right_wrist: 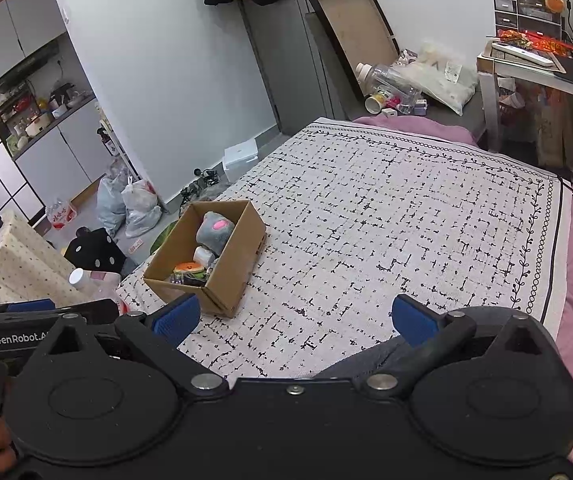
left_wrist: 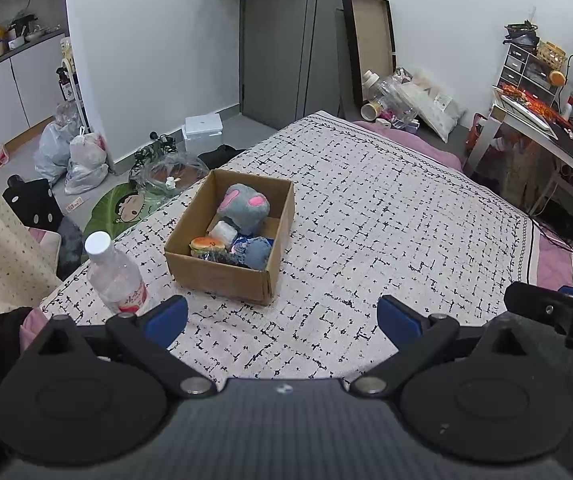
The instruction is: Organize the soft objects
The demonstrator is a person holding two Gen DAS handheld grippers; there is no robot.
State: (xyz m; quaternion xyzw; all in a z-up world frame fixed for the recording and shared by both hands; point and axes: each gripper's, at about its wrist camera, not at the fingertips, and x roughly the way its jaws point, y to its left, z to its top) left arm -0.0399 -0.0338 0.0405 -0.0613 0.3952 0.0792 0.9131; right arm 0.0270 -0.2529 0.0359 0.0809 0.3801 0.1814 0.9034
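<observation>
An open cardboard box [left_wrist: 214,276] stands on the patterned blanket near the bed's left edge; it also shows in the right wrist view [right_wrist: 226,276]. Inside lie a grey plush with pink patches [left_wrist: 244,208], a white soft item [left_wrist: 223,232], a burger-shaped toy [left_wrist: 207,245] and a blue soft item [left_wrist: 256,252]. The plush shows in the right wrist view [right_wrist: 214,230] too. My left gripper [left_wrist: 282,316] is open and empty, just short of the box. My right gripper [right_wrist: 296,318] is open and empty, to the right of the box.
A plastic water bottle [left_wrist: 114,276] stands on the bed left of the box. The blanket [left_wrist: 386,220] covers most of the bed. Bags, a white box and clutter lie on the floor at left. A desk [left_wrist: 546,128] stands at right.
</observation>
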